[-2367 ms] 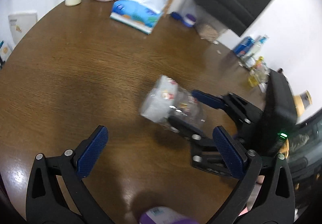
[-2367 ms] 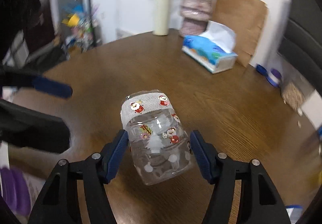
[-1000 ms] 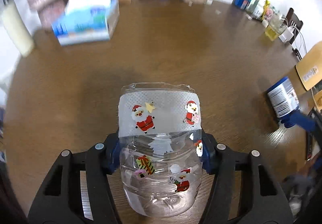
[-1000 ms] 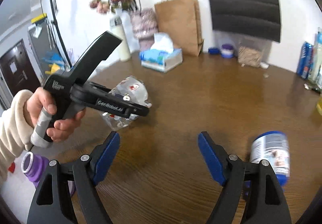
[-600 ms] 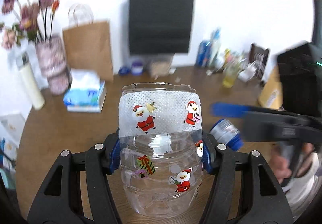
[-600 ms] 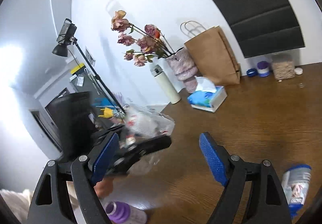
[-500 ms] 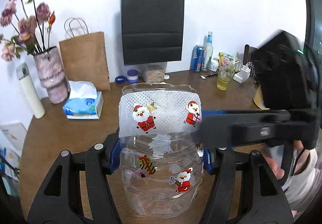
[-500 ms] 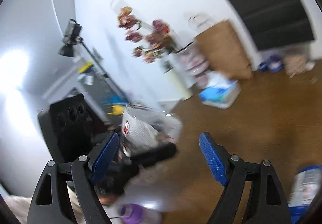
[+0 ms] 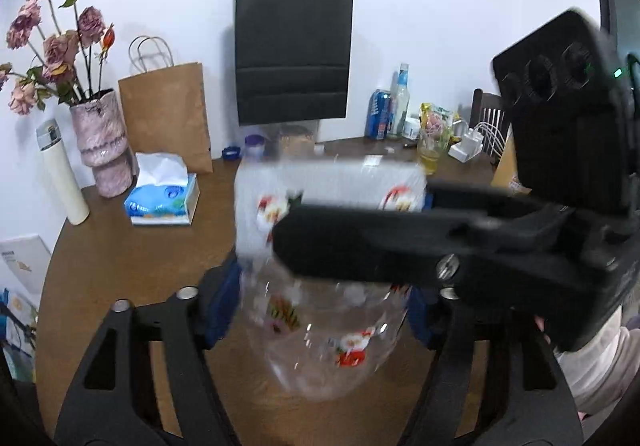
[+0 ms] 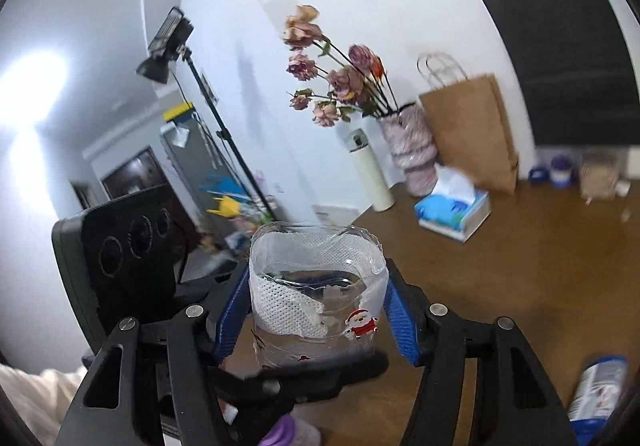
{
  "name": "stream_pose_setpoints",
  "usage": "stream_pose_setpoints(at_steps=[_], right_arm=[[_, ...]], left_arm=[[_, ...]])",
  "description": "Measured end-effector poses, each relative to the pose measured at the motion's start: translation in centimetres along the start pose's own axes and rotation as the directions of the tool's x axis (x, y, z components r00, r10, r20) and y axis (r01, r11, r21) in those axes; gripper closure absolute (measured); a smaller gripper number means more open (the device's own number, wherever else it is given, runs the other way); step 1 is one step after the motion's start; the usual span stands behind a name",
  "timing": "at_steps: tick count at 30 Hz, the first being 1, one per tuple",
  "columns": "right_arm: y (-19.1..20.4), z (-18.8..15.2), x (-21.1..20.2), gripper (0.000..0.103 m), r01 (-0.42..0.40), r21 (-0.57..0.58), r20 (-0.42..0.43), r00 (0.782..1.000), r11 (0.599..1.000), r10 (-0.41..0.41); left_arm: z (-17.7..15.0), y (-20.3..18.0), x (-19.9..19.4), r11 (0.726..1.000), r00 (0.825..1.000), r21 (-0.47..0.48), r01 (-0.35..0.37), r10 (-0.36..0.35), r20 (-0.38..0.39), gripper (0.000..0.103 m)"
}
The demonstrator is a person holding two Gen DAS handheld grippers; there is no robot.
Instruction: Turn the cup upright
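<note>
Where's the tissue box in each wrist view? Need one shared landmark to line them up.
Left wrist: the tissue box lies left of centre on the table, beside the pink vase.
Right wrist: the tissue box is right of centre, below the same vase.
Shared landmark: the brown paper bag behind it.

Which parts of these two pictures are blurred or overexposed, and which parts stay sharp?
Left wrist view: the clear cup and the right gripper's body crossing it are smeared by motion, while the black bag and flowers are sharp. Right wrist view: the cup is crisp, the tissue box is slightly soft, and a white glare washes out the upper left.
</note>
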State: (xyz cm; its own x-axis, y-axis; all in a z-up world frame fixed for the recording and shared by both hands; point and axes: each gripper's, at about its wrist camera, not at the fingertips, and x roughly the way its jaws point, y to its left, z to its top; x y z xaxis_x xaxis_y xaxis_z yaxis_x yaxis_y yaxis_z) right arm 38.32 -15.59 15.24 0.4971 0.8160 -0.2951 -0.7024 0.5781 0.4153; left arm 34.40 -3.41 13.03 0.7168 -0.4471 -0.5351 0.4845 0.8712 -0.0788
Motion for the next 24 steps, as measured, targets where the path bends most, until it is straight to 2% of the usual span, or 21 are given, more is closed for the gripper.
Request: stream_pose_setpoints(at_steps=[3,6,8,11,14,16,17,18,20,22,24], right_arm=[[0.9,-0.9,-0.5,0.037,0.035,-0.043,0.013,0.999,0.998,-0.035],[1.4,-1.9,-0.7,0.036,0.049,-0.058,0.018,0.999,0.997,-0.048],[1.7,-2.4,-0.6,0.036,0.061,-0.069,0.019,0.998,0.996,-0.059],[2.0,-3.3,-0.5,0.036,0.069,-0.079,0.018,0.998,0.994,-0.068],[2.7,-4.5,-1.0,0.036,0.045,-0.099,0.033,0.999,0.994,-0.042],[3.7,-5.2,-1.6,0.036,0.038,-0.136,0.037,0.999,0.990,-0.033],[4.2,-5.5,-1.7,0.036,0.045,-0.157,0.036,0.999,0.987,-0.040],[5.2,-6.2,-1.6,0.036,0.096,-0.210,0.025,0.995,0.973,-0.093],[6.2,-7.8,-0.9,0.036,0.192,-0.288,-0.012,0.979,0.938,-0.204],[6.3,-9.0,-0.2,0.036,0.200,-0.316,-0.057,0.972,0.928,-0.229],[5.5,-10.0,0.3,0.036,0.229,-0.308,-0.091,0.959,0.924,-0.268]], left_arm=[[-1.5,-0.1,-0.6,0.999,0.999,-0.008,-0.035,0.035,0.033,0.025],[-2.8,-0.2,-1.1,0.999,0.996,-0.005,-0.041,0.041,0.076,0.019],[-3.8,0.0,-0.6,0.999,0.995,-0.009,-0.052,0.053,0.081,0.019],[-5.7,0.7,0.3,0.993,0.996,-0.085,-0.076,0.079,0.031,0.020],[-6.4,0.0,-1.5,0.993,0.994,-0.086,-0.078,0.084,0.074,0.019],[-7.5,-1.3,-2.7,0.987,0.985,-0.100,-0.124,0.135,0.111,0.020],[-8.1,-2.1,-3.3,0.990,0.984,-0.091,-0.109,0.120,0.134,0.018],[-9.2,-2.5,-3.5,0.991,0.984,-0.112,-0.073,0.090,0.156,0.013],[-10.9,-3.0,-2.3,0.988,0.987,-0.137,-0.076,0.094,0.128,0.011],[-11.6,-2.9,-0.4,0.993,0.993,-0.088,-0.082,0.089,0.075,0.011],[-11.7,-1.8,0.6,0.986,0.992,-0.126,-0.107,0.115,0.059,0.011]])
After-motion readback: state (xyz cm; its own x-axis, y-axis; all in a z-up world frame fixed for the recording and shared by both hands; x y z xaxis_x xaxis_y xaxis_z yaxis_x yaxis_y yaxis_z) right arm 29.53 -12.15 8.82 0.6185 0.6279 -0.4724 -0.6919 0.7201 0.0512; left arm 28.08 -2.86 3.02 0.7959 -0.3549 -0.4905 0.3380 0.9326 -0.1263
